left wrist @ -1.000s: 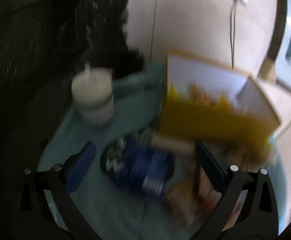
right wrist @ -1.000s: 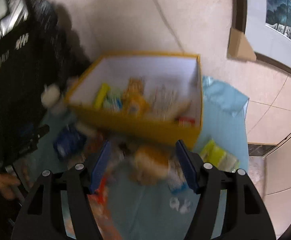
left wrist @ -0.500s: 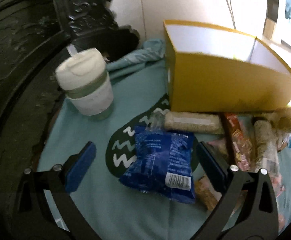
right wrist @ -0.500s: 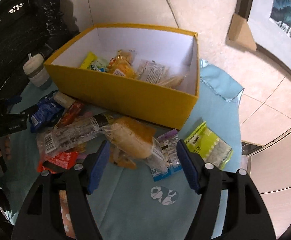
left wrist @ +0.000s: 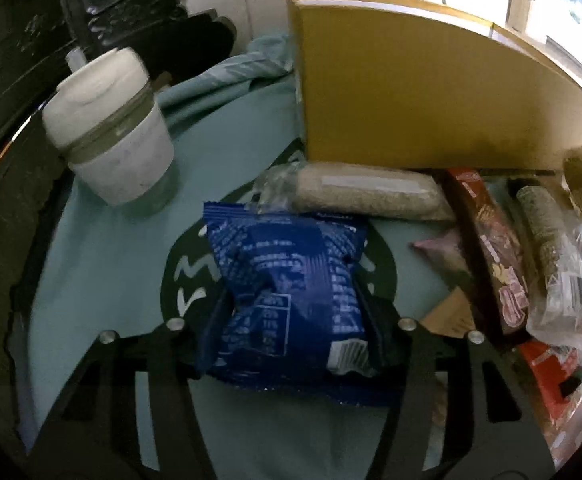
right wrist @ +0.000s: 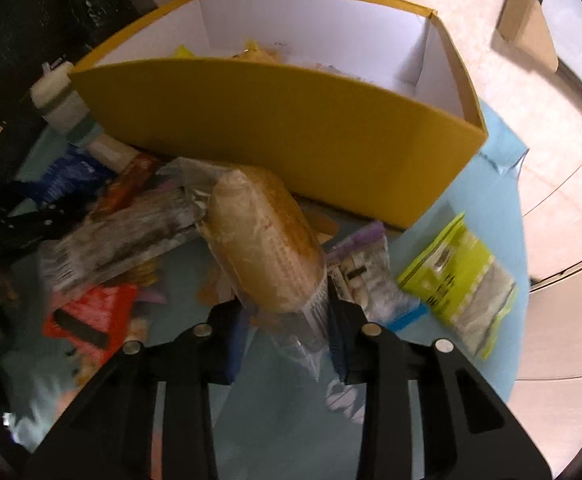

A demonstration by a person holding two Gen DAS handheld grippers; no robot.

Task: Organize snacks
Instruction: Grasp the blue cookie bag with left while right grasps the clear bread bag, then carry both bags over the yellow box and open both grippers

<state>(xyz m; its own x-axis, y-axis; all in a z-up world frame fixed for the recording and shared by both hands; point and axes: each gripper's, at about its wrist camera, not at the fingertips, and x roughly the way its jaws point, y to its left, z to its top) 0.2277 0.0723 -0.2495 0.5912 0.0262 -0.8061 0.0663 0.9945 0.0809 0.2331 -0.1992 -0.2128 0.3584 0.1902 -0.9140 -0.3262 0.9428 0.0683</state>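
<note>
My left gripper (left wrist: 291, 320) is shut on a blue snack packet (left wrist: 287, 280) that lies on the light blue cloth. My right gripper (right wrist: 285, 320) is shut on a clear-wrapped bread roll (right wrist: 263, 240) in front of the yellow box (right wrist: 275, 128). The box has a white inside and holds several snacks. It stands just behind the pile, and its yellow wall (left wrist: 411, 92) fills the left wrist view. Loose snacks lie between the grippers: a pale wrapped bar (left wrist: 363, 192), a red bar (left wrist: 491, 256) and a clear-wrapped dark bar (right wrist: 119, 240).
A white lidded cup (left wrist: 111, 128) stands at the left of the cloth, also seen in the right wrist view (right wrist: 63, 100). A green-yellow packet (right wrist: 459, 276) and a purple-blue packet (right wrist: 367, 280) lie at the right. Dark carved furniture (left wrist: 7, 60) borders the left. Tiled floor (right wrist: 531, 140) lies beyond.
Both grippers moved down and forward into the pile. The left closed on the blue packet; the right closed on the bread roll. Both were open earlier.
</note>
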